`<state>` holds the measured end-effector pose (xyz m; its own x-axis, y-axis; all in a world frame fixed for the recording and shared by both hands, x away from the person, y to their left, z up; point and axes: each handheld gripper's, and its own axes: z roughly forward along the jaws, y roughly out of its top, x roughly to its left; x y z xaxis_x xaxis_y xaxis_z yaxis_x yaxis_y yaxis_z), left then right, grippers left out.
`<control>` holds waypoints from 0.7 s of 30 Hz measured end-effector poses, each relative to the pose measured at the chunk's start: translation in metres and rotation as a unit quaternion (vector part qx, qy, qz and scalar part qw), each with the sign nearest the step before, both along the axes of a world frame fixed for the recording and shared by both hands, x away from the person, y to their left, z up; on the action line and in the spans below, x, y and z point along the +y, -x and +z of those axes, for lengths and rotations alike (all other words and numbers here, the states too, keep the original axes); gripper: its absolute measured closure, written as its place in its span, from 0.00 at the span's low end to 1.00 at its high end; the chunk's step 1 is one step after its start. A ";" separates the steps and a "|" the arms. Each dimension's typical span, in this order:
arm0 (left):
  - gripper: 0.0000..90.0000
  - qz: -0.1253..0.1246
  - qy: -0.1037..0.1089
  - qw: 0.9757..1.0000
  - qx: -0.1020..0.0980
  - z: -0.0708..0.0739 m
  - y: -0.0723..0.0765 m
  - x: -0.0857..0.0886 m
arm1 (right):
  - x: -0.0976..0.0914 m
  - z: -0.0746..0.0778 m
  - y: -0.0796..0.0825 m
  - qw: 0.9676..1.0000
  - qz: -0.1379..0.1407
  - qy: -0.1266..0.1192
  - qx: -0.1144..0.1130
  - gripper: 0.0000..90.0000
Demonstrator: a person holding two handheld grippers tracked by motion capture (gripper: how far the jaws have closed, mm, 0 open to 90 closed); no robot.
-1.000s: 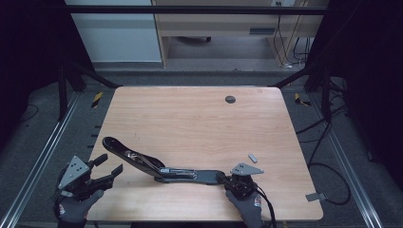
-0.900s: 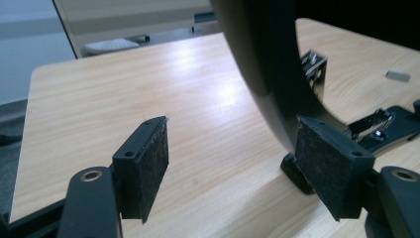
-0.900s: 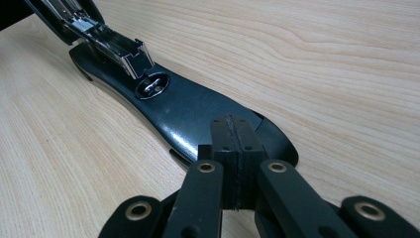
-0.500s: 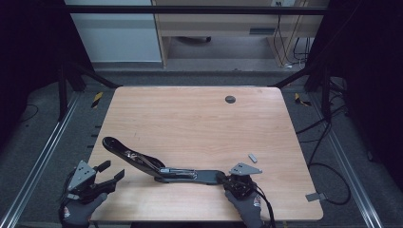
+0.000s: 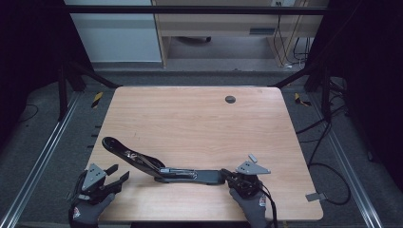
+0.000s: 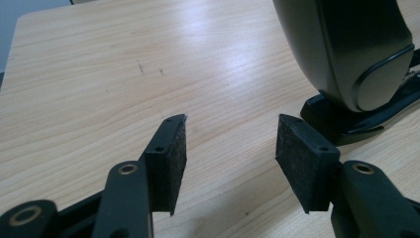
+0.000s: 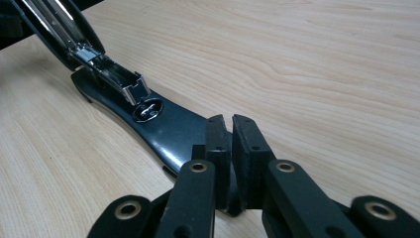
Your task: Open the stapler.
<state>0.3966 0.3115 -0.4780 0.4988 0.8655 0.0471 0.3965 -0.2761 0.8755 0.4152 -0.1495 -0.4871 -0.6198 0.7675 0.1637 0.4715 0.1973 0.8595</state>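
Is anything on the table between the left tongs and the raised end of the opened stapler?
Nothing visible. In the left gripper view, bare table lies ahead of the left tongs, whose jaws, just closing, hold nothing; the stapler rises just beyond, off to one side.

- Dim room, grey carpet floor (image 5: pixel 43 128) around the pale wooden surface (image 5: pixel 199 123).
- Metal rails (image 5: pixel 38 161) flank it.
- Light cabinet (image 5: pixel 114 33) and cables (image 5: pixel 328 142) behind.
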 end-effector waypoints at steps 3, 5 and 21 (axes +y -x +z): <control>0.53 -0.005 -0.008 1.000 -0.001 -0.001 0.000 -0.002 | -0.007 0.004 0.000 1.000 -0.007 0.002 -0.004 0.93; 0.53 -0.007 -0.008 1.000 0.000 -0.002 0.000 -0.003 | -0.012 0.006 0.000 1.000 -0.012 0.006 -0.006 0.91; 0.50 0.004 -0.014 1.000 0.005 -0.008 -0.002 -0.002 | -0.040 0.018 -0.003 0.997 -0.057 0.043 -0.004 0.78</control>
<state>0.3984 0.3098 -0.4860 0.4924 0.8679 0.0659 0.4069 -0.2965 0.8640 0.4179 -0.1896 -0.4691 -0.5277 0.8446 0.0904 0.4892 0.2152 0.8452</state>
